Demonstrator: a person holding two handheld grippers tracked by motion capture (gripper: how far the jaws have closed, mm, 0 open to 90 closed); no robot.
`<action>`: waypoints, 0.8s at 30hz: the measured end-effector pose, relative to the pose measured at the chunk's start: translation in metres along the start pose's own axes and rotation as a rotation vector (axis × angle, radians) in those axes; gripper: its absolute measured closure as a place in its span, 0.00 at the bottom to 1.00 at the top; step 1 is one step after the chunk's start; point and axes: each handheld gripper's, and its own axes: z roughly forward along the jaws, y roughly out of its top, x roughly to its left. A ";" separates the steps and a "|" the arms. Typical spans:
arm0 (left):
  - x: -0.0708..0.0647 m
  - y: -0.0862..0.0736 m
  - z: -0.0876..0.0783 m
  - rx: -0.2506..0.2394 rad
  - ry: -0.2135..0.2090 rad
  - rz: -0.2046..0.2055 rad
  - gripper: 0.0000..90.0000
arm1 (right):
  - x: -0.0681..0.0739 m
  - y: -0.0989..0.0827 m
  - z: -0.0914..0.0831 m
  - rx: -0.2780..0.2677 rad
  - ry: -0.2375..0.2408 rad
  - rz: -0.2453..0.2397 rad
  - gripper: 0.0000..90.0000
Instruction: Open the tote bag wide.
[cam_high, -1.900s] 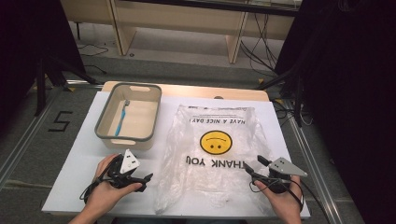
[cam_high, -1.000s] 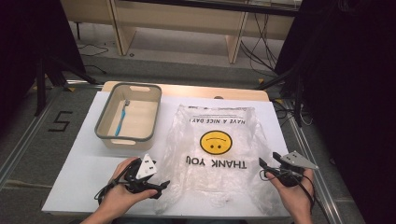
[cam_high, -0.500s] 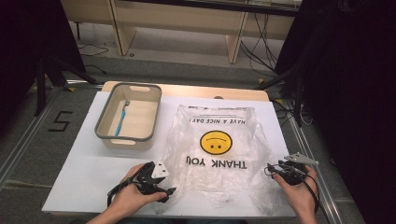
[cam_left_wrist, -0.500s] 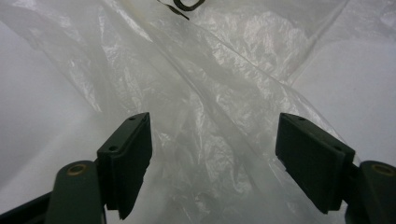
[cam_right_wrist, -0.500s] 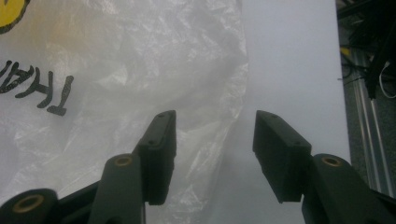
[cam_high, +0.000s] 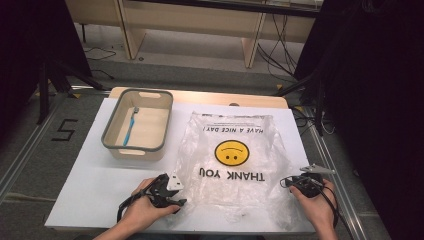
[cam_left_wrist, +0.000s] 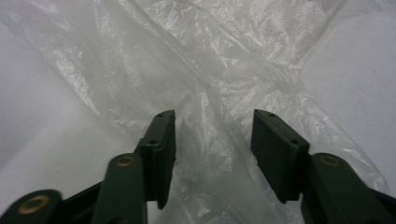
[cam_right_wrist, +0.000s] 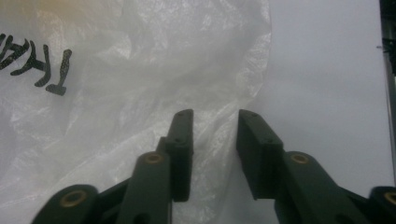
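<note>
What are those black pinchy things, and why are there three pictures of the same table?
Those are grippers: hand-held tools with two black jaws that pinch. A person holds one in each hand. The big picture comes from a camera above the table. There you see the left gripper and the right gripper at the near corners of a crinkly clear plastic bag with a yellow smiley face. The other two pictures come from small cameras riding on the grippers, looking along the jaws. In both, bag plastic lies between jaws that have just been closing, but there are gaps, so nothing is pinched yet. Also on the white table sits a beige tub with a grey rim, and inside it lies a blue toothbrush.
</note>
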 end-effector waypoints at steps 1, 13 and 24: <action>0.002 0.000 0.000 0.003 -0.013 -0.017 0.65 | 0.001 -0.001 0.001 0.011 -0.005 -0.005 0.81; 0.012 0.007 0.001 0.012 0.046 -0.022 0.98 | 0.001 -0.001 -0.002 0.025 0.005 0.013 1.00; 0.032 0.025 0.006 -0.046 0.159 -0.015 0.98 | 0.003 -0.004 -0.014 0.023 0.014 0.023 1.00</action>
